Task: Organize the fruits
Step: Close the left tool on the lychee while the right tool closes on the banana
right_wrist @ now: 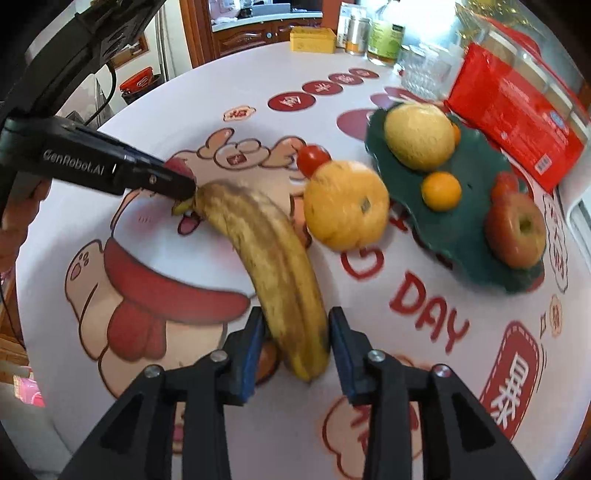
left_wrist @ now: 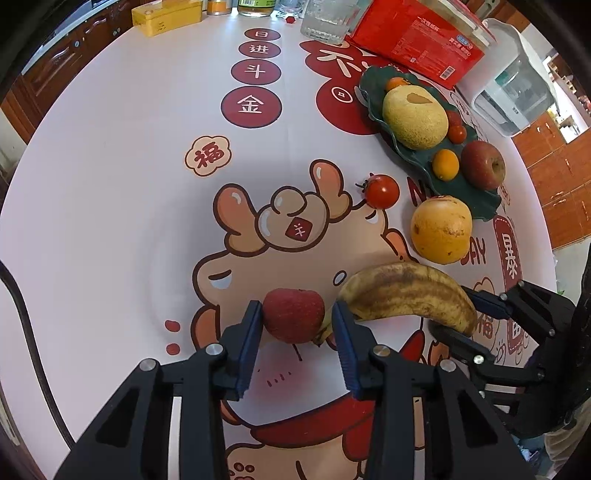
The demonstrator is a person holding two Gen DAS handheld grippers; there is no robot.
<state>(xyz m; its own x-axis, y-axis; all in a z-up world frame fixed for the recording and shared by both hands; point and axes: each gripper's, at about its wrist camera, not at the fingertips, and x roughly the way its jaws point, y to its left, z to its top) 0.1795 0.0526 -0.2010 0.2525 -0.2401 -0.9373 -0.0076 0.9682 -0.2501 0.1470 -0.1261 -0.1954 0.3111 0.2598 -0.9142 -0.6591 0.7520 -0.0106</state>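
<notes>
My left gripper [left_wrist: 294,317] is around a small red fruit [left_wrist: 293,315] on the table; its pads touch both sides. My right gripper [right_wrist: 295,332] is around the near end of a spotted banana [right_wrist: 280,266], jaws close on both sides; it also shows in the left wrist view [left_wrist: 410,291]. A green leaf-shaped plate [left_wrist: 476,199] holds a melon [left_wrist: 415,116], an apple [left_wrist: 483,164], a small orange [left_wrist: 446,164] and small tomatoes [left_wrist: 457,133]. A big orange [left_wrist: 441,229] and a tomato [left_wrist: 382,191] lie beside the plate.
A red packet [left_wrist: 417,40], a glass [left_wrist: 325,18], bottles and a yellow tin [left_wrist: 166,16] stand at the table's far edge. A white appliance [left_wrist: 517,96] is at the far right. A black cable [left_wrist: 29,332] runs along the left.
</notes>
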